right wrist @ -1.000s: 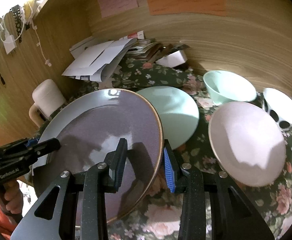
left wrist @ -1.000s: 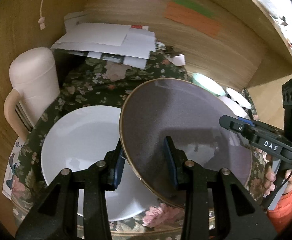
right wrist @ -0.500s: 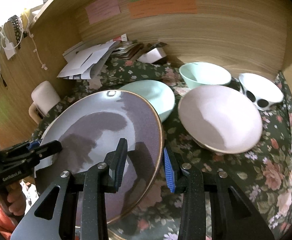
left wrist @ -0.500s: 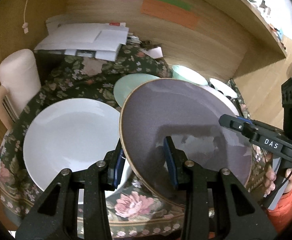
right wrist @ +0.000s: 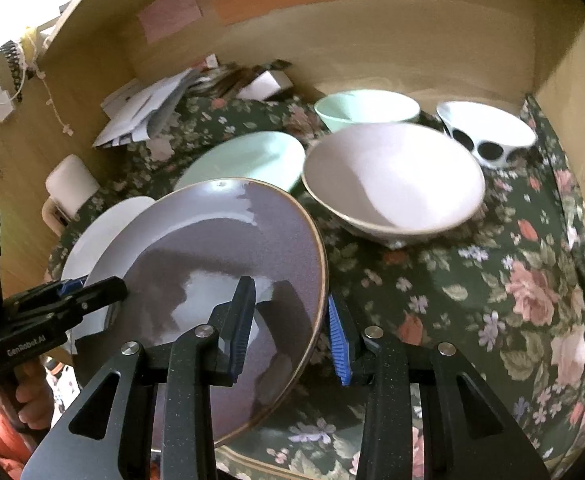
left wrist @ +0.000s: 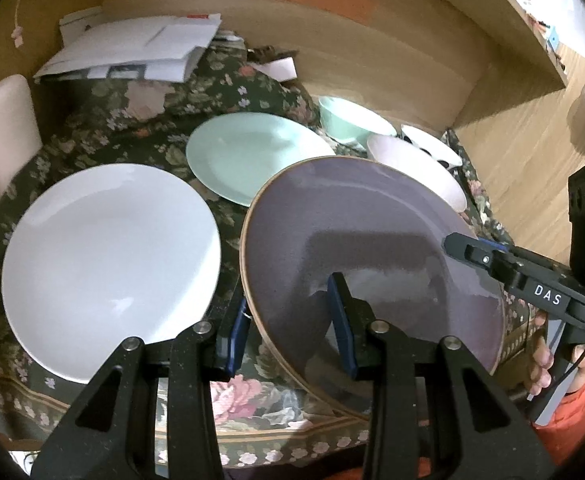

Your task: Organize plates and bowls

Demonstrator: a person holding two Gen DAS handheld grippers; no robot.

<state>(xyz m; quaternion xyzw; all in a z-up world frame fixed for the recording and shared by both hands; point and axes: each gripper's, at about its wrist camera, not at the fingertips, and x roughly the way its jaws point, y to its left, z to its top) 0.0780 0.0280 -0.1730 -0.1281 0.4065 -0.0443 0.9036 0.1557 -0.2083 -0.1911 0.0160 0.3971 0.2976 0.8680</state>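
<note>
You've got the big round purple-grey plate with the tan rim [left wrist: 372, 248] pinched from both sides: your left gripper [left wrist: 290, 328] has its jaws clamped over the plate's left edge, your right gripper [right wrist: 290, 328] over the right edge. It's tilted, up off the floral cloth on the table [right wrist: 492, 280]. The white round plate [left wrist: 108, 256] sits just left of it, the mint green plate [left wrist: 248, 156] behind, and the pale pink bowl [right wrist: 392, 184], mint bowl [right wrist: 366, 110] and black-spotted white bowl [right wrist: 488, 130] off to the right.

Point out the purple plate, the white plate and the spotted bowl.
purple plate [left wrist: 356, 240], left wrist view, its centre.
white plate [left wrist: 108, 256], left wrist view, its centre.
spotted bowl [right wrist: 488, 128], right wrist view, its inner wall.
</note>
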